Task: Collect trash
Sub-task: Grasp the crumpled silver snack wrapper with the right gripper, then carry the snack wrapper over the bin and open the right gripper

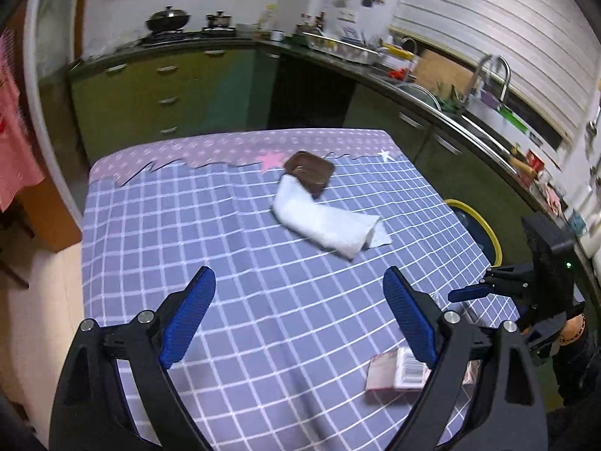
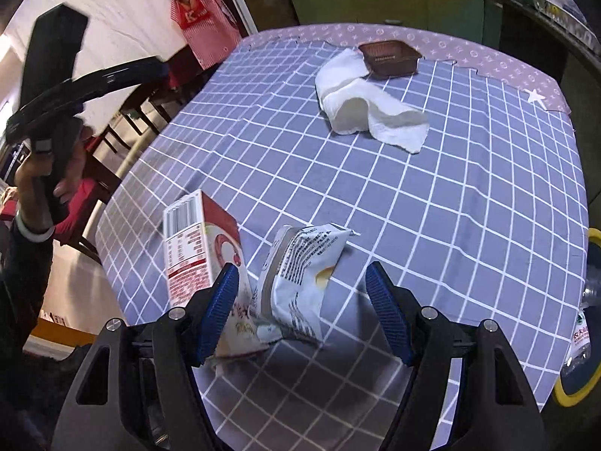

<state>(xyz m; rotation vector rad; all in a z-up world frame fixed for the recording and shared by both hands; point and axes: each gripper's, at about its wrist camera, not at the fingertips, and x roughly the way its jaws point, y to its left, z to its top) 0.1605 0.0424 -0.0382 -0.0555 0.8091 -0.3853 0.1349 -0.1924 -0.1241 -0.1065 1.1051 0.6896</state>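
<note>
Both grippers over the near edge of the table (image 2: pixel 488 195), blue grid cloth, pink strip at the far end.

Right gripper (image 2: pixel 302 302): jaws spread fairly wide, nothing pinched. A white wrapper (image 2: pixel 300 274) lies on the cloth between the fingers, nearer the left one, with no visible contact on either pad. A red-and-white carton (image 2: pixel 199 248) sits just left of it, barcode end up, its near edge hidden behind the left finger.

Left gripper (image 1: pixel 300 314): jaws wide, only bare cloth between them. In this view the carton (image 1: pixel 394 372) lies low right, partly behind the right finger.

Mid-table: a crumpled white towel (image 2: pixel 368 109), loosely folded. Its far end touches a small brown basket (image 2: pixel 390 58), which sits at the pink strip.

Right of the table, below its edge: a bin (image 1: pixel 484 233) with a yellow rim. A clear bottle (image 2: pixel 584 323) with a green label shows inside it in the right wrist view.

Far: green cabinets (image 1: pixel 169 86), a sink (image 1: pixel 477 120) and a wok (image 1: pixel 167 18) on the stove.
</note>
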